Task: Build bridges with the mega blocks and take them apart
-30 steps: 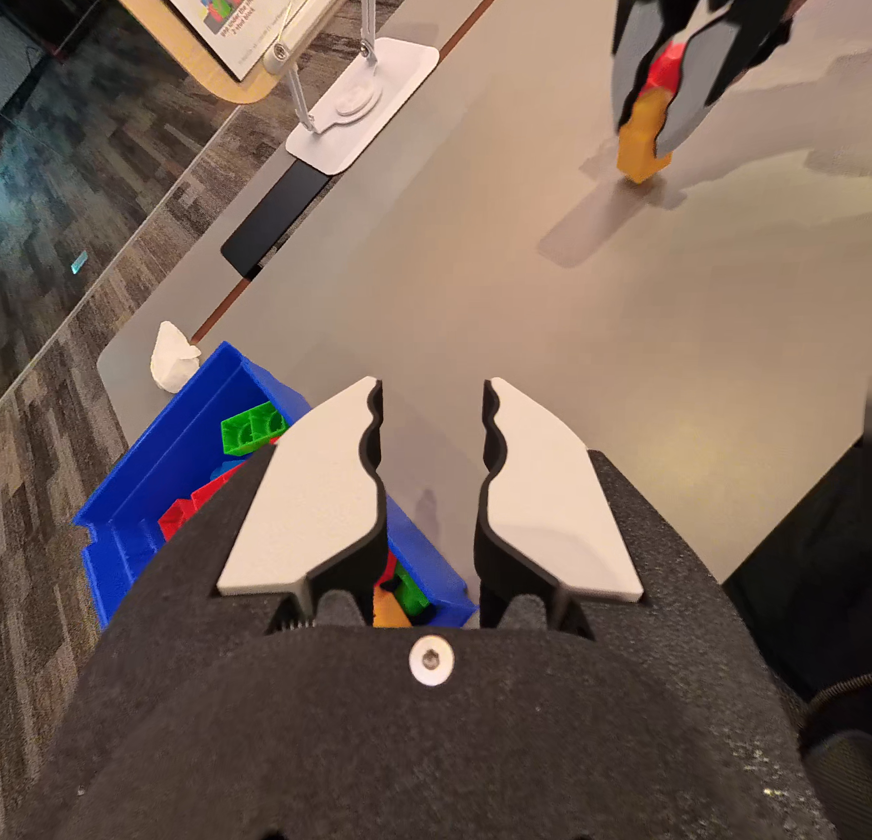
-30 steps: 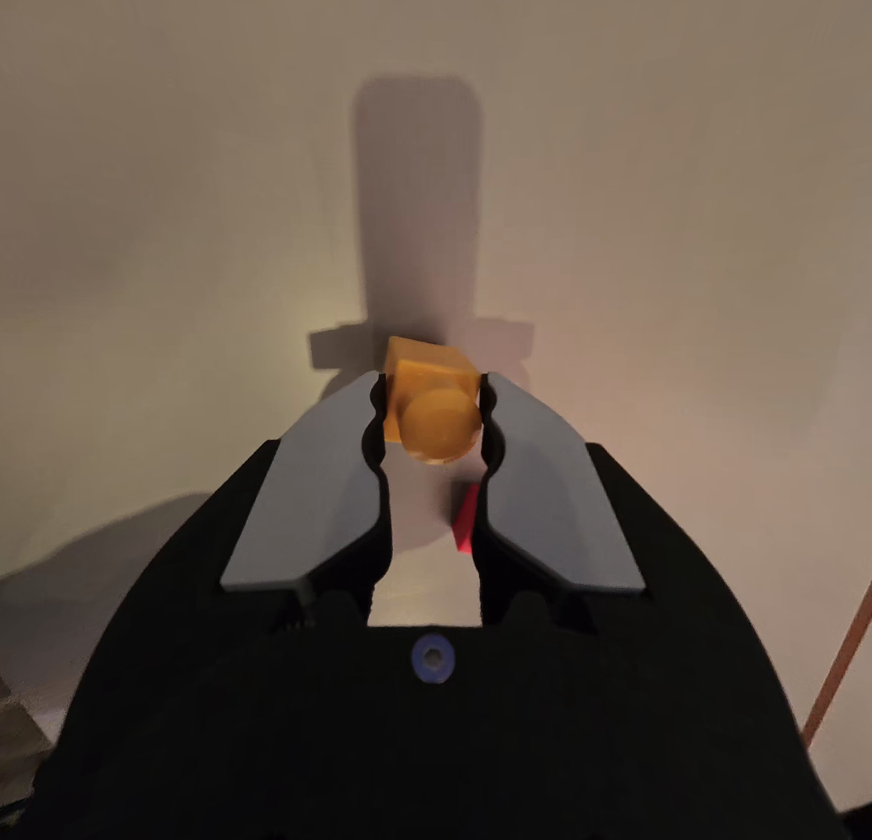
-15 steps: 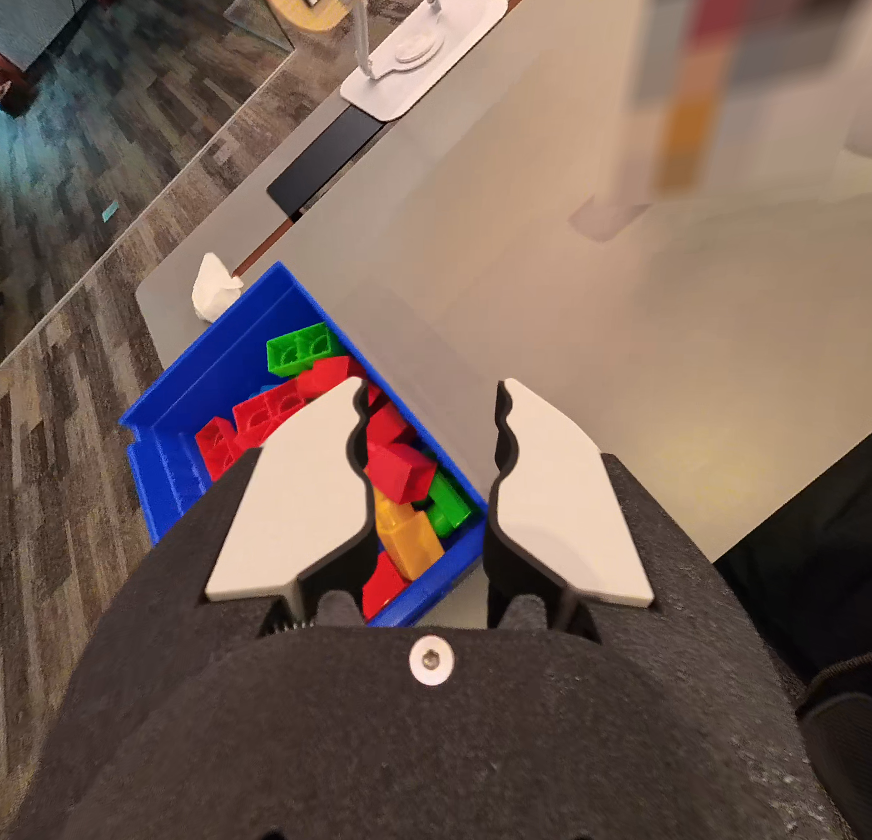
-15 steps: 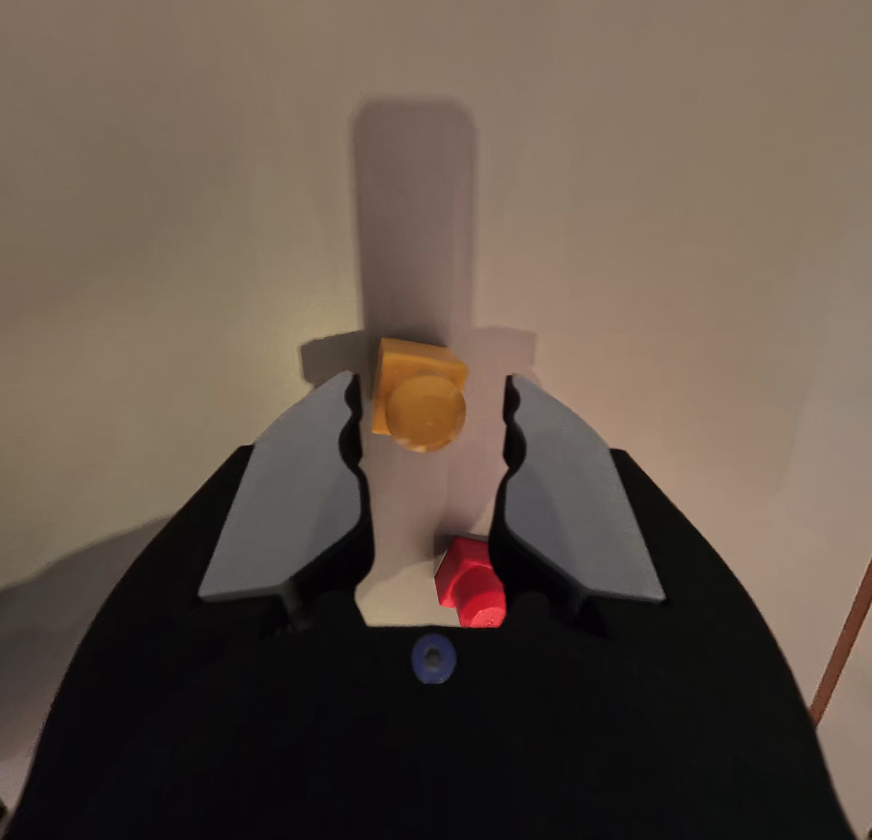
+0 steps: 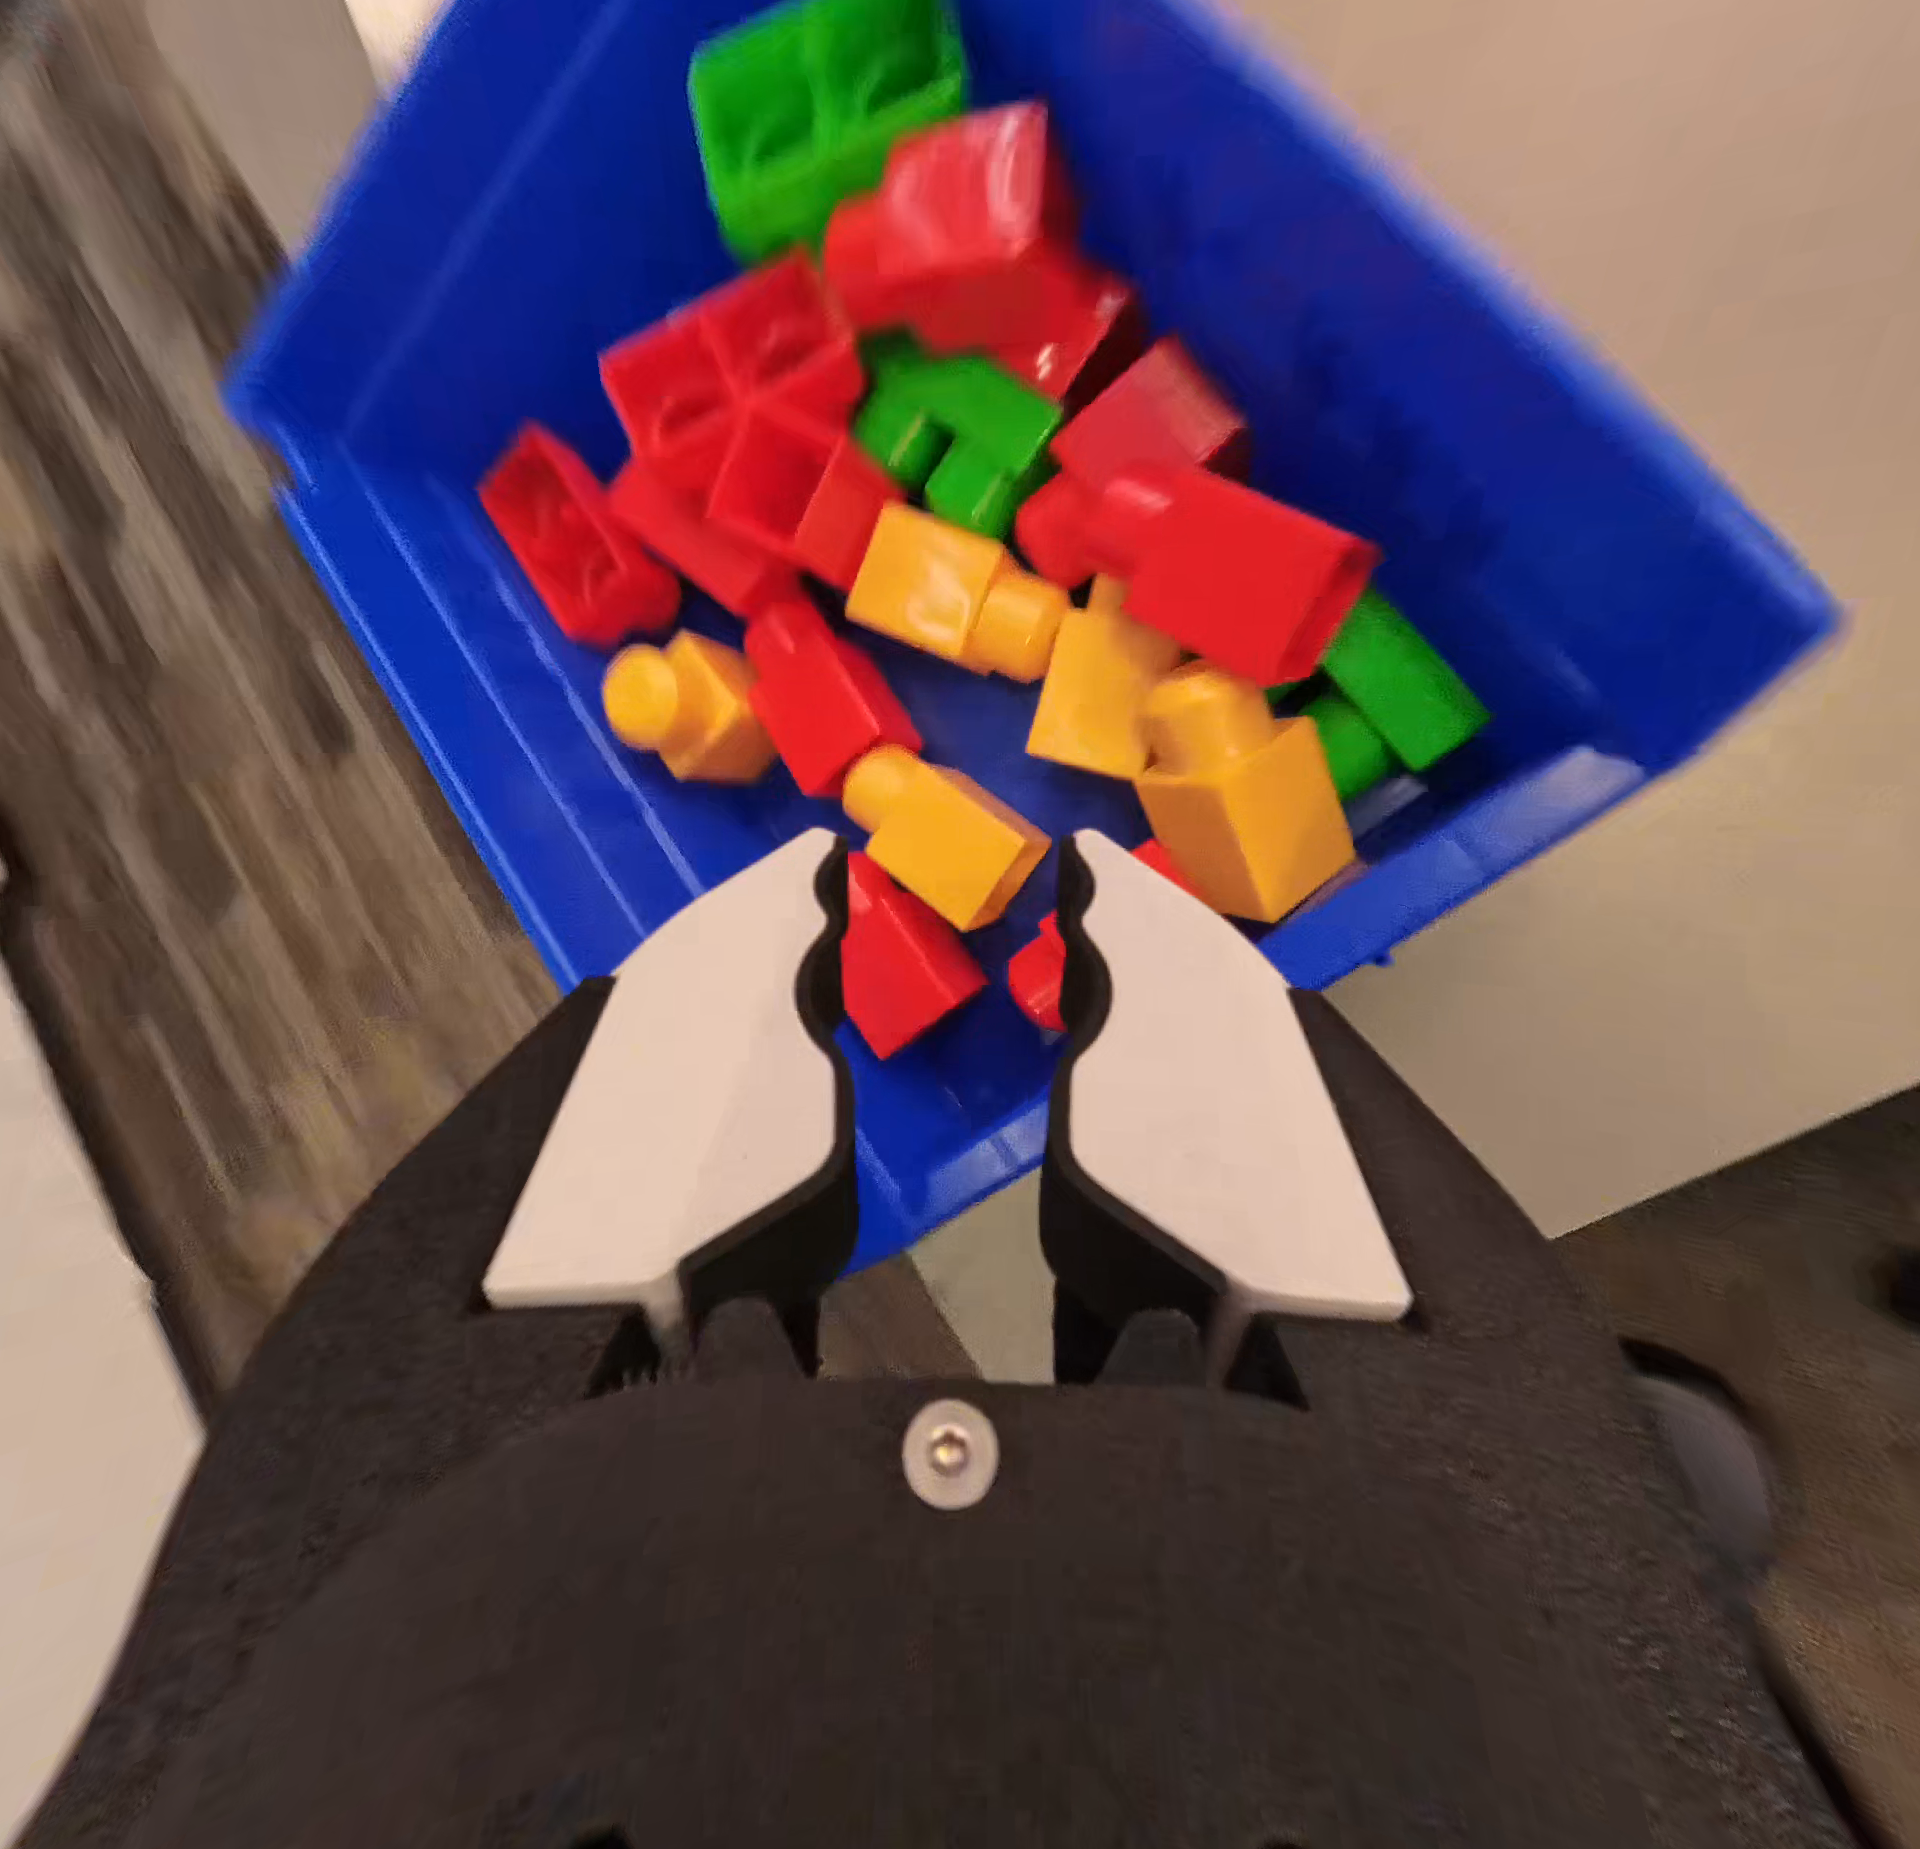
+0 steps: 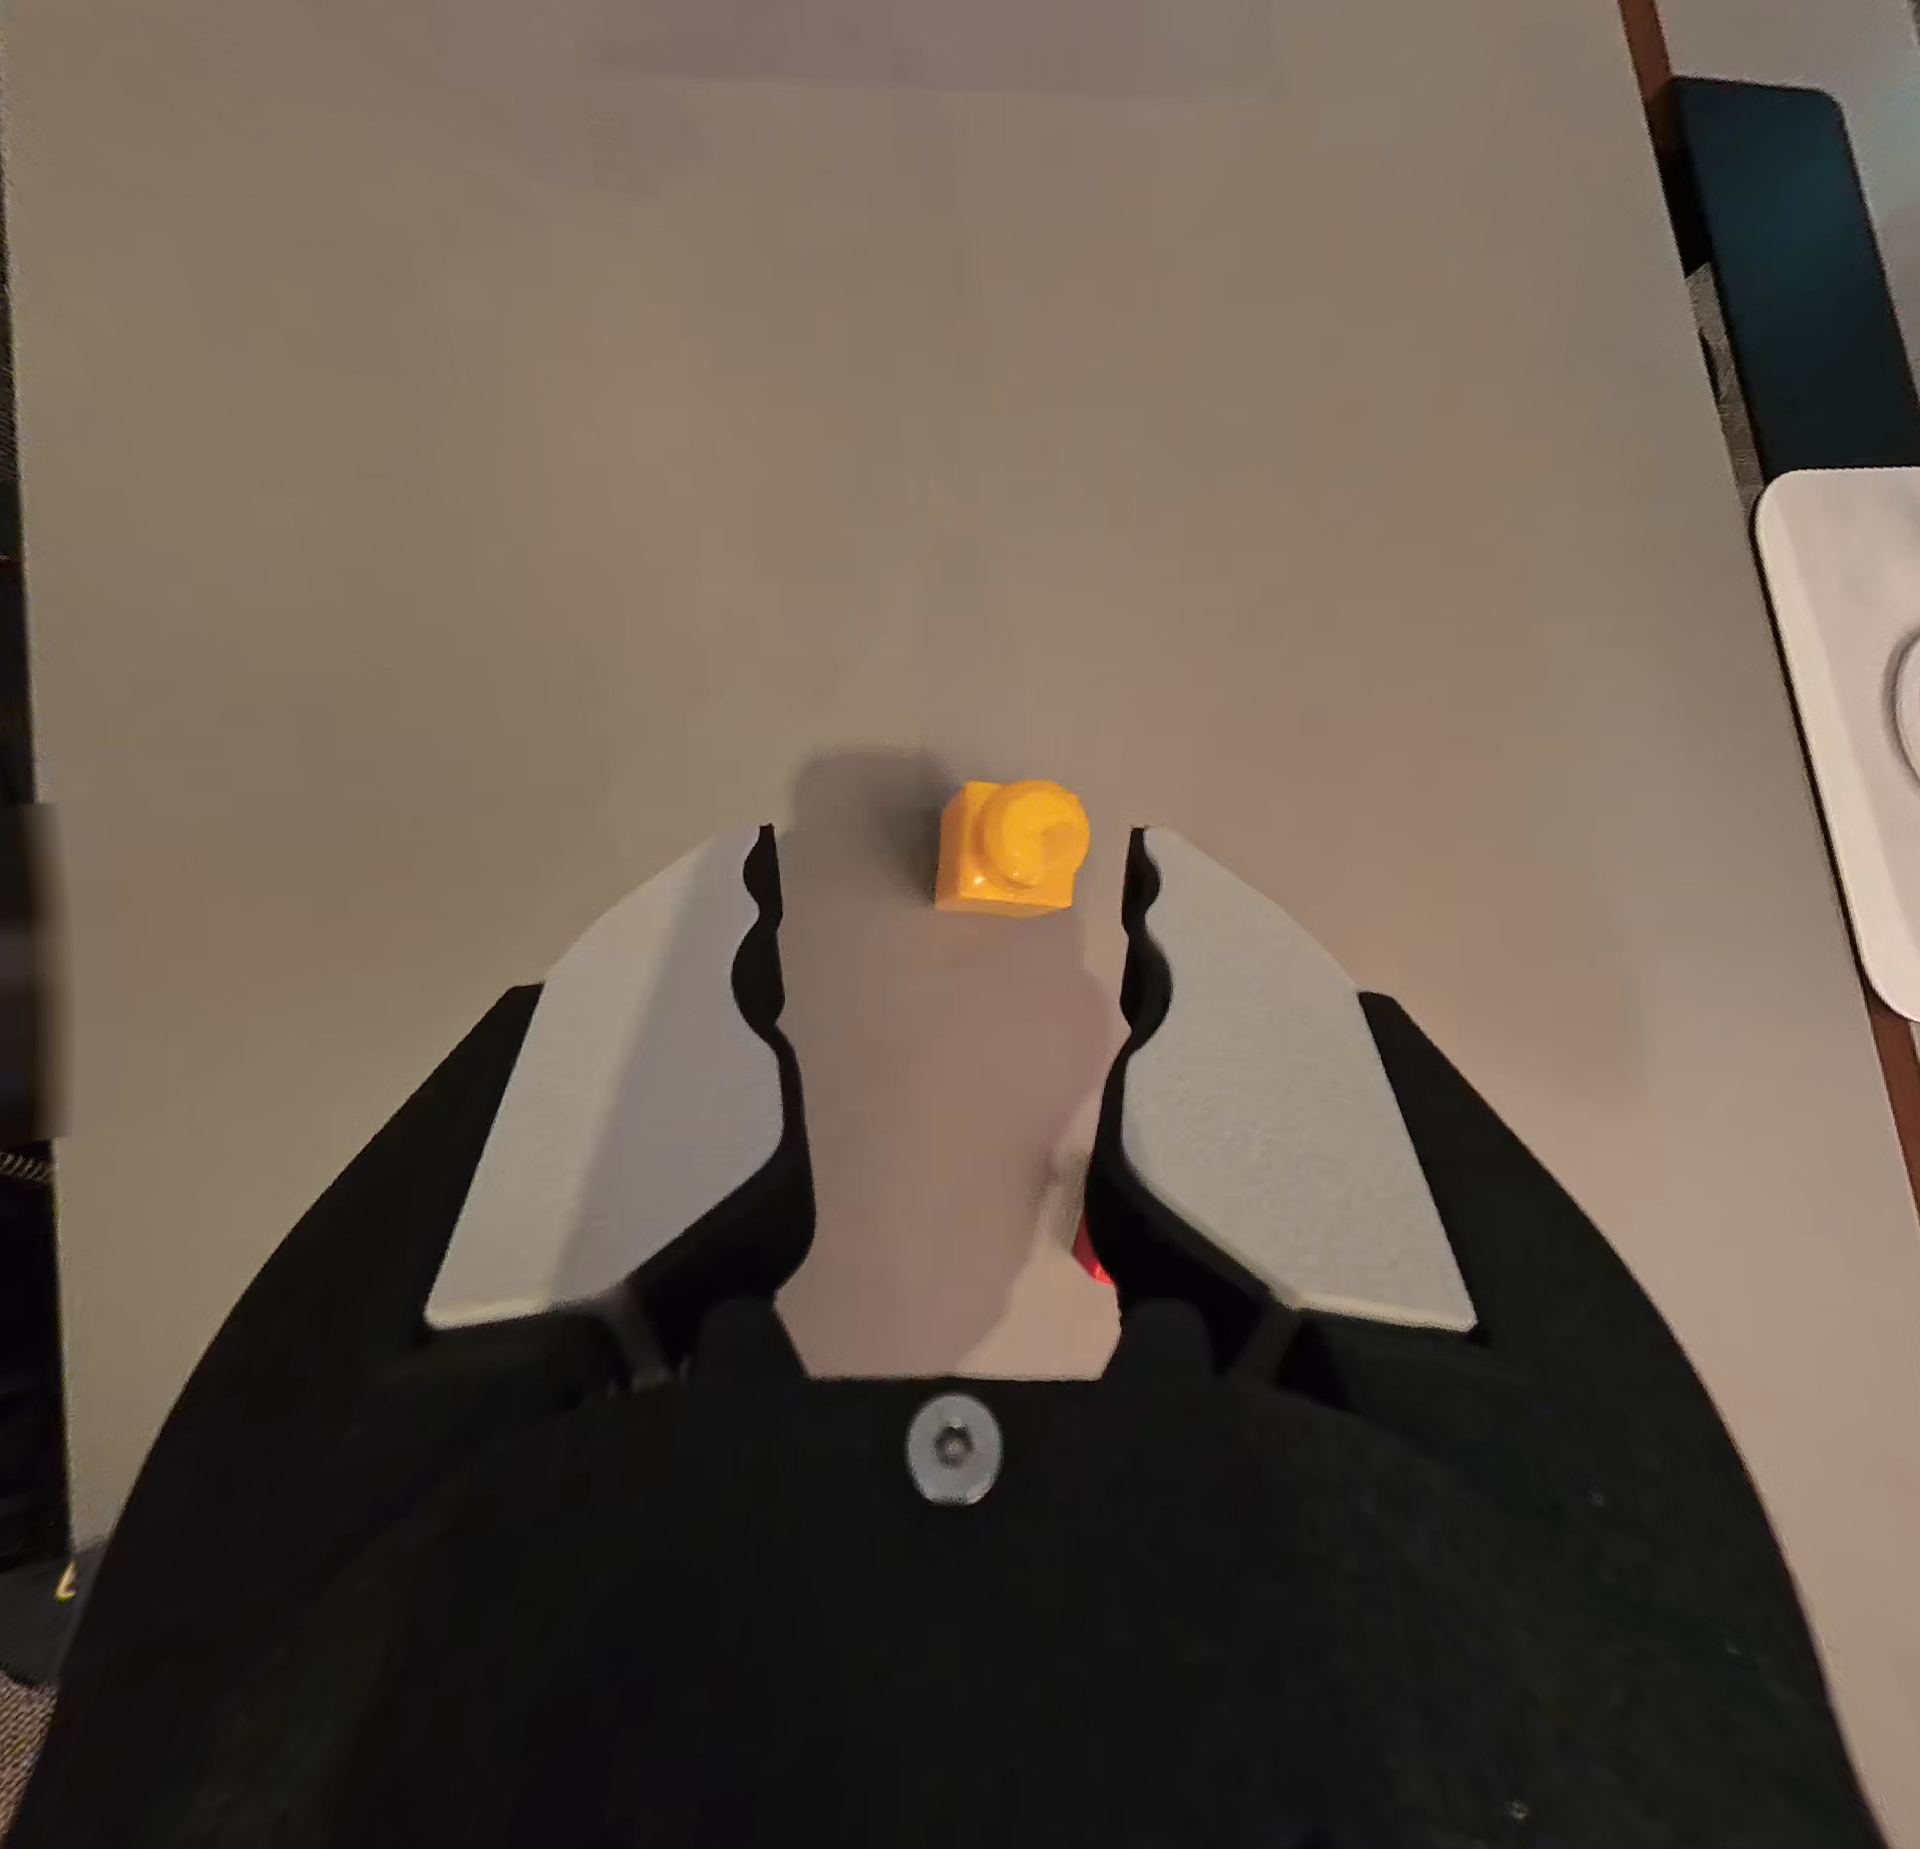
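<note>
We see the left gripper with its jaws apart and nothing between them, hanging above the near corner of a blue bin. The bin holds a loose heap of blocks in red, yellow and green. The right gripper is also wide apart and empty, above the beige table. One yellow block stands alone on the table, just beyond its fingertips. A small red piece shows beside the right finger.
</note>
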The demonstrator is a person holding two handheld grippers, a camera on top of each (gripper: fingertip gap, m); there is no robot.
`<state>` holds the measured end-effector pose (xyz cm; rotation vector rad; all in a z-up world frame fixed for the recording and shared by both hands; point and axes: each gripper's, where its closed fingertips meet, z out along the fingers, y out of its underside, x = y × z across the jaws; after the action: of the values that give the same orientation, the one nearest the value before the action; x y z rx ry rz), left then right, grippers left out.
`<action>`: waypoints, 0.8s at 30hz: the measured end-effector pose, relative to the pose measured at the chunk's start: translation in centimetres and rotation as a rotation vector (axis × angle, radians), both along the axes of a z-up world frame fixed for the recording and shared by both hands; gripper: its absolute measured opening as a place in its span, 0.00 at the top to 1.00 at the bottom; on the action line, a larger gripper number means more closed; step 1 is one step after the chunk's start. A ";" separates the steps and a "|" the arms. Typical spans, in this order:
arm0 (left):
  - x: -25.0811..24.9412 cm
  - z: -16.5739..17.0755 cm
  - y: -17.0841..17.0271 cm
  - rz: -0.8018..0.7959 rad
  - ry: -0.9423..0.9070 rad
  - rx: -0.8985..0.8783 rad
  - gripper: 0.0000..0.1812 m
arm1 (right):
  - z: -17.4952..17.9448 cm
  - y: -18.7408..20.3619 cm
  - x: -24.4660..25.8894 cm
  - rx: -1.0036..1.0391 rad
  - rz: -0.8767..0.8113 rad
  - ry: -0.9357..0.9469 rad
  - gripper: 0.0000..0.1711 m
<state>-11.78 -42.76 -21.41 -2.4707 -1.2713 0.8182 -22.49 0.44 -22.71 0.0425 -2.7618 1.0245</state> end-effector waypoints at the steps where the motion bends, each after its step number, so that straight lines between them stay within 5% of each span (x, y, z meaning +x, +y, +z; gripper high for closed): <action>1: -0.4 -0.8 -0.5 0.090 -0.054 0.048 0.78 | 0.2 0.2 0.3 -0.008 -0.001 0.000 0.63; 4: -1.9 -1.9 -0.2 0.203 -0.096 0.206 0.81 | 0.4 0.5 1.3 -0.027 0.003 0.000 0.63; 12: -1.5 -5.0 -2.3 0.502 -0.255 0.231 0.76 | 0.7 1.5 2.2 -0.037 0.012 0.017 0.63; 24: -1.0 -5.2 -0.7 0.759 -0.462 0.504 0.74 | 1.9 2.2 2.4 -0.172 0.079 0.027 0.63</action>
<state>-12.78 -43.44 -26.62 -1.7986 -2.2953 -0.0090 -20.08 2.65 -20.83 0.1398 -2.6560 1.2679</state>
